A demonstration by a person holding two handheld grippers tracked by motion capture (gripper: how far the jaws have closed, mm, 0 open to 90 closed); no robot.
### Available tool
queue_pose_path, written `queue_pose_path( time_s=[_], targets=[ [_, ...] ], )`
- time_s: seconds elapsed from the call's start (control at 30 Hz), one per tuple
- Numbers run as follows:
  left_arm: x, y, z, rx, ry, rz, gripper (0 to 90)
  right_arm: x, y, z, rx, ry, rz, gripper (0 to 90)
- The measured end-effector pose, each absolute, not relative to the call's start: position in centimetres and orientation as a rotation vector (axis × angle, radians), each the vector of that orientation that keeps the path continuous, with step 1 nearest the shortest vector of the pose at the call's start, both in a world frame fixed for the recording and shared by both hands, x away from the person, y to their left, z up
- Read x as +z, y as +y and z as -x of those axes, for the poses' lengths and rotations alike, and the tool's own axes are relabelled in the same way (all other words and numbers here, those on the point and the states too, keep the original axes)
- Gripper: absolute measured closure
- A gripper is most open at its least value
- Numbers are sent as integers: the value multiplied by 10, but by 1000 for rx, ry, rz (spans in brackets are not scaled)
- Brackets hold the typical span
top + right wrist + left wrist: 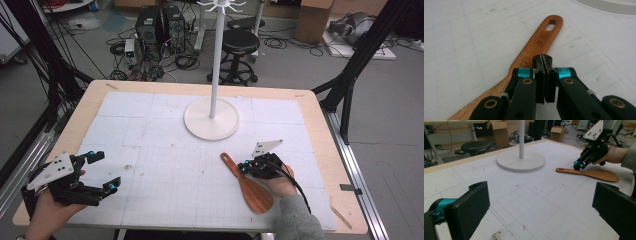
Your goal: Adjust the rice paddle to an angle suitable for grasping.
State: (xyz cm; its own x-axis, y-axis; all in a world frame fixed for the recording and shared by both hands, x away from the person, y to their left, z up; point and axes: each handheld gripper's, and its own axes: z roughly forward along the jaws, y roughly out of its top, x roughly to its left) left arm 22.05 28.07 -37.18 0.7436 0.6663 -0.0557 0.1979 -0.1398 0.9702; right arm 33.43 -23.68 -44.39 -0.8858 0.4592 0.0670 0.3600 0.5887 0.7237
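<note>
A brown wooden rice spoon lies flat on the white gridded mat, its holed handle pointing toward the stand. My right gripper is over the handle's middle with its jaws pressed together and nothing between them. In the right gripper view the shut tips sit just above or on the spoon's stamped handle; I cannot tell whether they touch. My left gripper stands open near the table's front left corner, empty. From the left gripper view, the spoon and the right gripper lie far off.
A white stand with a round base and a tall pole rises at the table's far middle. The wooden table edge frames the mat. A stool, computers and cables are on the floor behind.
</note>
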Motion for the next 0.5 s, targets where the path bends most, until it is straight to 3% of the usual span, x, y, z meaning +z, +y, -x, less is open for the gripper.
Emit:
queue_pose_path(
  time_s=[0.5],
  targets=[
    [-371,281,-219,459,685,-1694,18,-443,-215,-333,1188,2746,-609,898]
  ],
)
